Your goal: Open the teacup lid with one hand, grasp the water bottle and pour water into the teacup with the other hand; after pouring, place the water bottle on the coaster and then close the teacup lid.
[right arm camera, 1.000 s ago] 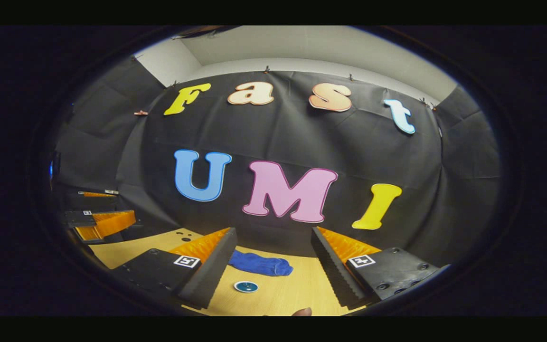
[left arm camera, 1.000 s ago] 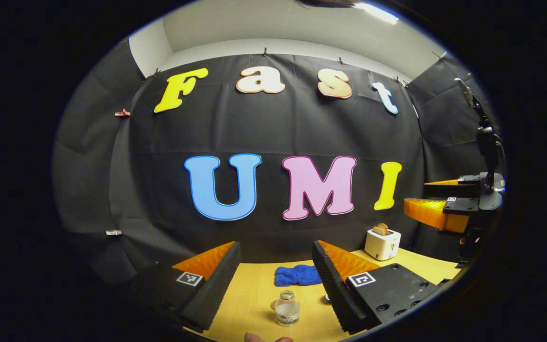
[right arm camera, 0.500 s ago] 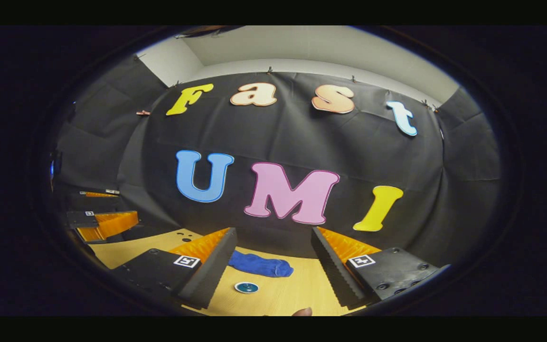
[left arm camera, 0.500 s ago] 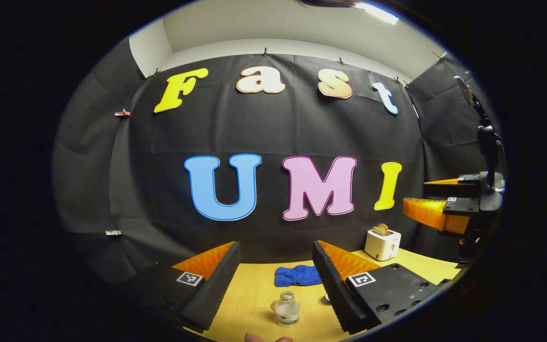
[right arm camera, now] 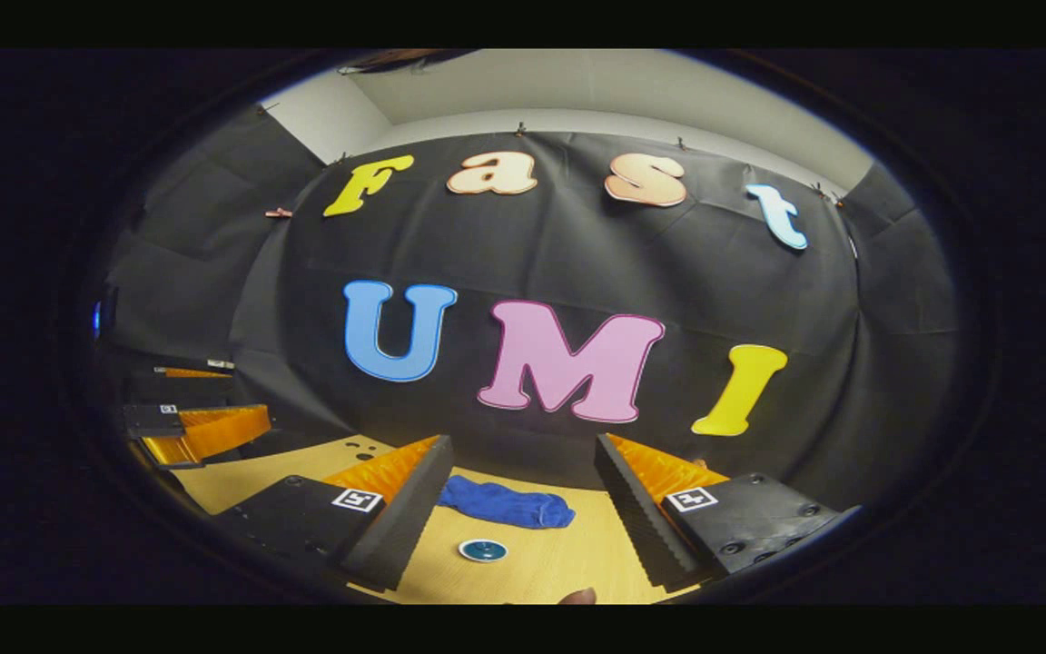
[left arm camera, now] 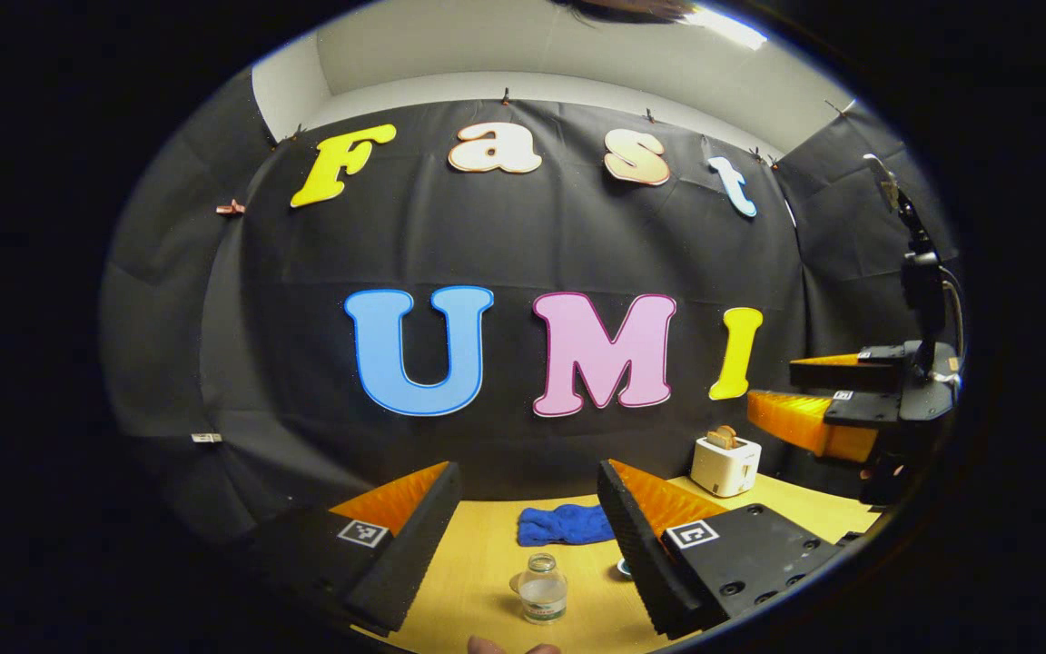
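Glass water bottle [left arm camera: 542,589]: upright on the tabletop [left arm camera: 487,563], between the left tool [left arm camera: 523,518] fingers, ungrasped.
Left tool: spread apart, empty.
Coaster [right arm camera: 483,549]: bare.
Right tool [right arm camera: 523,509]: spread apart, empty.
Progress: likely nothing done; everything remains.

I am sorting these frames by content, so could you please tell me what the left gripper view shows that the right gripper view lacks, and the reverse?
Left gripper view alone: a small clear glass water bottle standing between the open fingers of the left gripper, and a white toaster holding toast at the far right.

Right gripper view alone: a round teal coaster lying between the open fingers of the right gripper.

Both: the crumpled blue cloth on the light wooden table, and each view catches the other gripper at its edge.
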The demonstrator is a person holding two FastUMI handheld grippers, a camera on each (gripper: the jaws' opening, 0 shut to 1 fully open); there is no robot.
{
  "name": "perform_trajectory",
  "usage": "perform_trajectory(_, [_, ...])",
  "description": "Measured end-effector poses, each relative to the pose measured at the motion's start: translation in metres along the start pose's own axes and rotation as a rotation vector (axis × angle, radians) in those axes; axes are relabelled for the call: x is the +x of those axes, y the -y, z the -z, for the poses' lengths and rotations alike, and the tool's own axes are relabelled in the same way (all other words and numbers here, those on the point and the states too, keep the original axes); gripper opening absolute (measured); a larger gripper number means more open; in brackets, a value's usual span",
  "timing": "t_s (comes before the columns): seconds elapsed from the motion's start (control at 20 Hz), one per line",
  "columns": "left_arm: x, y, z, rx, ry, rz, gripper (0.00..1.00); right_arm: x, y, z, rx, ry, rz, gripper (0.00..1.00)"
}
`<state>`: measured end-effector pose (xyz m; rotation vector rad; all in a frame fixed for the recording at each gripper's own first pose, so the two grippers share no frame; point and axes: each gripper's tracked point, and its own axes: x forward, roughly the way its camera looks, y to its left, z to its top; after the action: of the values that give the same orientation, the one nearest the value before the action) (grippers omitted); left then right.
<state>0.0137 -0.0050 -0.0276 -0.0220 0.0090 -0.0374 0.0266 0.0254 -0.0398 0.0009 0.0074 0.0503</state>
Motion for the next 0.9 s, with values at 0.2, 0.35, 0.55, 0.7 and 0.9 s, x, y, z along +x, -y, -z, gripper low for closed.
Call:
perform_trajectory(0.2, [0.014,0.000,0.057,0.023,-0.037,-0.013,0.95,0.020,-0.015,0.078,0.023,-0.064,-0.039,0.97])
perform_trajectory(0.35, [0.019,0.004,0.102,0.039,-0.050,-0.009,0.95,0.035,-0.025,0.143,0.041,-0.092,-0.057,0.97])
perform_trajectory(0.55, [0.026,0.006,0.169,0.031,-0.082,-0.011,0.95,0.064,-0.029,0.221,0.036,-0.120,-0.072,0.96])
perform_trajectory(0.7, [0.026,0.002,0.209,0.030,-0.114,-0.024,0.95,0.086,-0.041,0.276,0.052,-0.170,-0.109,0.93])
perform_trajectory(0.9, [0.030,-0.004,0.237,0.035,-0.143,-0.031,0.95,0.104,-0.046,0.324,0.051,-0.239,-0.129,0.77])
